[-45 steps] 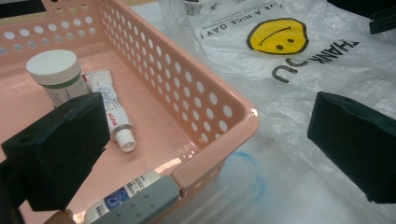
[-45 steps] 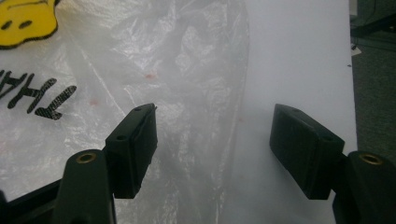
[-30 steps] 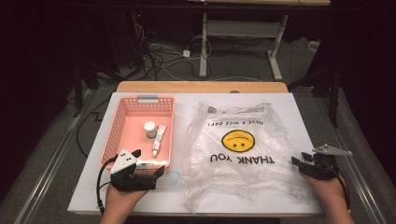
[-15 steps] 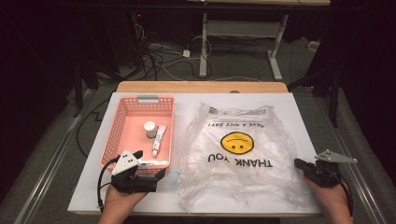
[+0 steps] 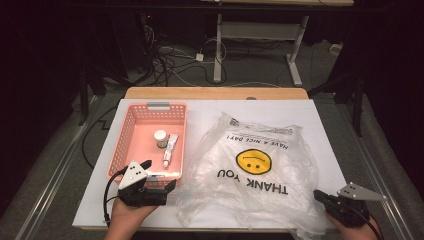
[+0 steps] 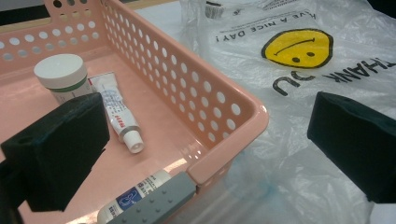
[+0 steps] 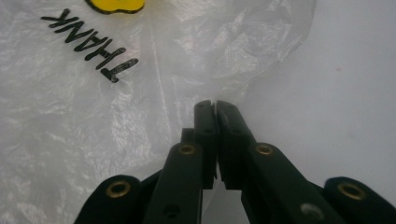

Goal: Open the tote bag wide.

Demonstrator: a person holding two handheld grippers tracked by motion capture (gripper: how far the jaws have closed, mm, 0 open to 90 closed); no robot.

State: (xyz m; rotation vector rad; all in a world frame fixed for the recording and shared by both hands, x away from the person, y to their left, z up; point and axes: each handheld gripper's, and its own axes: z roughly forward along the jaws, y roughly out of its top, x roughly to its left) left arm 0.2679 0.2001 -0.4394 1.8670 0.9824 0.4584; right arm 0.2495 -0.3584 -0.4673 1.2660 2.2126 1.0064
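A clear plastic bag [image 5: 260,200] with a yellow smiley and "THANK YOU" lies crumpled on the white table top [image 5: 210,112]. My right gripper [image 5: 317,194] is at the bag's near right corner, jaws shut, with a fold of the film [image 7: 177,84] running into the tips [image 7: 215,103]. My left gripper [image 5: 160,174] is open at the near right corner of the pink basket [image 5: 150,107], its pads astride that corner [image 6: 233,121]. In the basket lie a white jar [image 5: 160,137], a white tube [image 5: 170,149] and a second tube [image 6: 135,198] against the near wall.
Both hands rest near the front edge of the table. A wooden strip [image 5: 215,93] borders the far edge. Beyond it stand desk legs and tangled cables [image 5: 170,60] on the dark floor.
My right gripper has moved toward the near right corner of the table, and the bag's corner has stretched out with it. The left gripper has stayed where it was.
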